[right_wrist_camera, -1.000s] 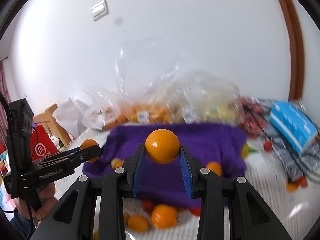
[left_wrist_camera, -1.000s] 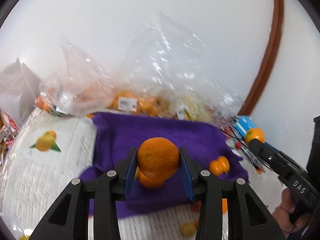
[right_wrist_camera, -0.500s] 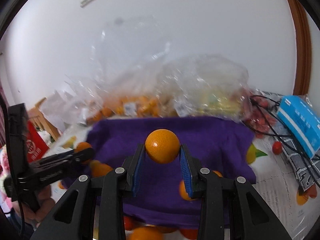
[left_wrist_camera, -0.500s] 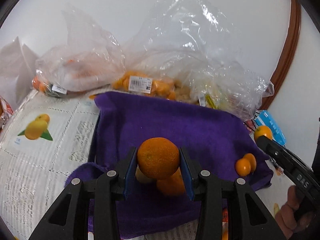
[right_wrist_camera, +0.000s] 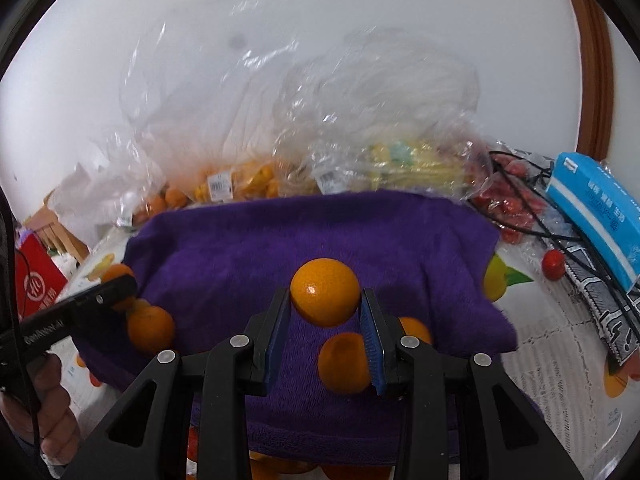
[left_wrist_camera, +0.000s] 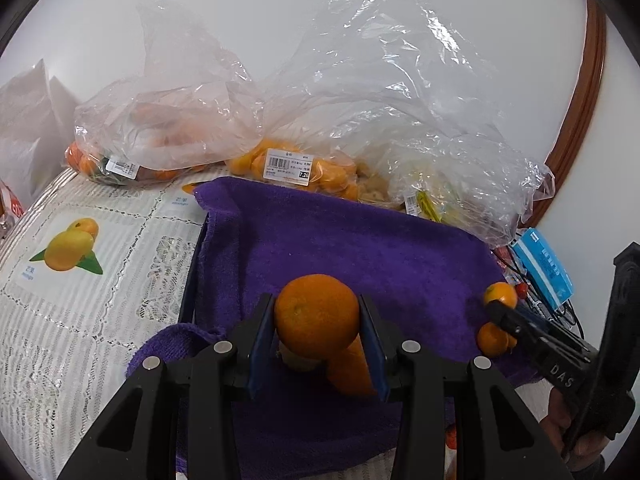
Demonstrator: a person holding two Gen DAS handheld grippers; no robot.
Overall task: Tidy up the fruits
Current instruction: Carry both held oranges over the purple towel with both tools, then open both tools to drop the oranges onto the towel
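Observation:
My left gripper [left_wrist_camera: 316, 308] is shut on a dull-skinned orange [left_wrist_camera: 316, 324] just above the near part of the purple towel [left_wrist_camera: 360, 248]. Under it on the towel lie another orange [left_wrist_camera: 348, 372] and a pale beige fruit [left_wrist_camera: 298, 362]. My right gripper [right_wrist_camera: 325, 300] is shut on a smooth, shiny orange [right_wrist_camera: 325, 298] over the towel [right_wrist_camera: 320, 232]. Two loose oranges [right_wrist_camera: 344, 362] [right_wrist_camera: 416, 328] rest below it. In the right wrist view the left gripper [right_wrist_camera: 116, 290] shows at the left, beside a loose orange [right_wrist_camera: 151, 328].
Clear plastic bags of fruit [left_wrist_camera: 288, 168] line the wall behind the towel. A blue box [right_wrist_camera: 596, 208], black cables and red cherry tomatoes [right_wrist_camera: 516, 208] lie at the right. A lace tablecloth with fruit pictures [left_wrist_camera: 80, 280] lies left of the towel. A red bag [right_wrist_camera: 36, 284] stands far left.
Both grippers have sunk toward the purple towel with their oranges still gripped. The towel and its loose fruit now look nearer and larger in both views.

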